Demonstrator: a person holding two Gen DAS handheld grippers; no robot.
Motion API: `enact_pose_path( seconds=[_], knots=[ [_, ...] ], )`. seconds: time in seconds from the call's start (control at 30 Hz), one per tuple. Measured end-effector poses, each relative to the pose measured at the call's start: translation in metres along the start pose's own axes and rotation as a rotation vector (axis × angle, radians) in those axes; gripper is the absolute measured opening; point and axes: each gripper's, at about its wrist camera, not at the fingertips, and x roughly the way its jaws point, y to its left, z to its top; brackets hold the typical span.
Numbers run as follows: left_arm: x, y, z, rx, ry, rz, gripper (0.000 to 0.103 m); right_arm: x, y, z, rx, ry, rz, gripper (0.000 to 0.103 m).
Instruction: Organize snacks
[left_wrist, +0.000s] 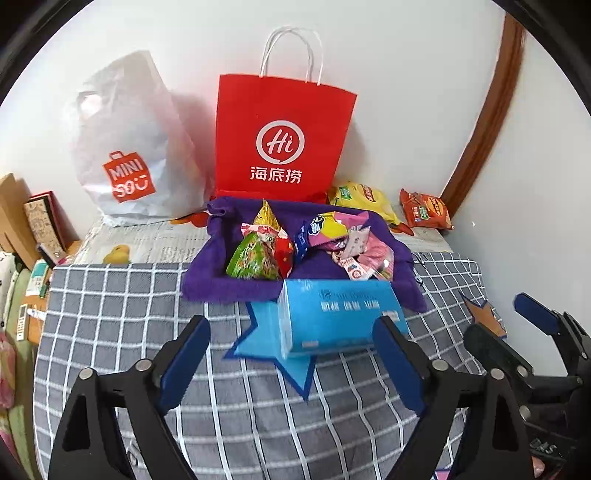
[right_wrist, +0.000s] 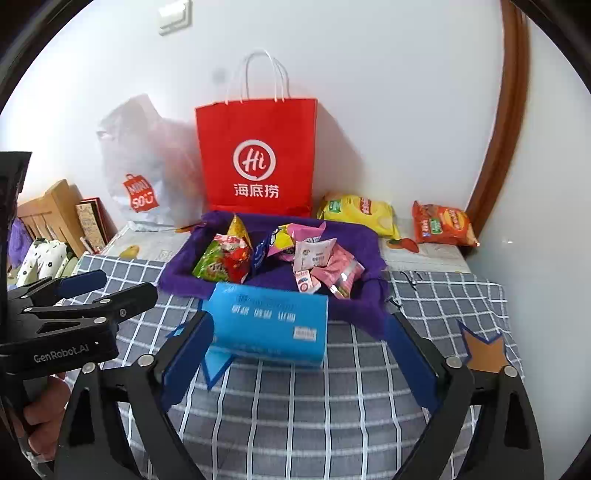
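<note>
A purple cloth tray (left_wrist: 207, 273) (right_wrist: 365, 236) holds several snack packets: a green and red one (left_wrist: 255, 254) (right_wrist: 221, 260) on the left, pink and white ones (left_wrist: 360, 245) (right_wrist: 325, 262) on the right. A blue tissue box (left_wrist: 332, 314) (right_wrist: 269, 321) lies in front of the tray on a blue star mat (left_wrist: 266, 347). A yellow chip bag (left_wrist: 364, 199) (right_wrist: 356, 212) and an orange chip bag (left_wrist: 426, 208) (right_wrist: 443, 223) lie behind the tray at right. My left gripper (left_wrist: 295, 365) (right_wrist: 110, 284) is open and empty, just short of the box. My right gripper (right_wrist: 299, 365) (left_wrist: 513, 325) is open and empty.
A red paper bag (left_wrist: 282, 140) (right_wrist: 256, 155) and a white Miniso bag (left_wrist: 129, 147) (right_wrist: 147, 173) stand against the wall behind the tray. An orange star mat (right_wrist: 484, 350) lies on the checked cloth at right. Books and boxes (left_wrist: 33, 221) crowd the left edge.
</note>
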Motion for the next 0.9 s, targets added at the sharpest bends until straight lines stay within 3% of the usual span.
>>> enact_pose_path(
  seconds=[0.27,0.5,0.9],
  knots=[
    [-0.049,-0.018,-0.046,0.032,-0.095,0.052,0.094,-0.046,-0.009,-0.041,0.027,-0.062,-0.059,0.103],
    [-0.075,-0.029,-0.071,0.038,-0.122,0.056,0.095,-0.078,-0.010,-0.070,0.023,-0.083,-0.060,0.103],
    [-0.103,-0.042,-0.092,0.047,-0.174,0.073,0.095,-0.109,-0.018,-0.085,0.076,-0.117,-0.029,0.103]
  ],
)
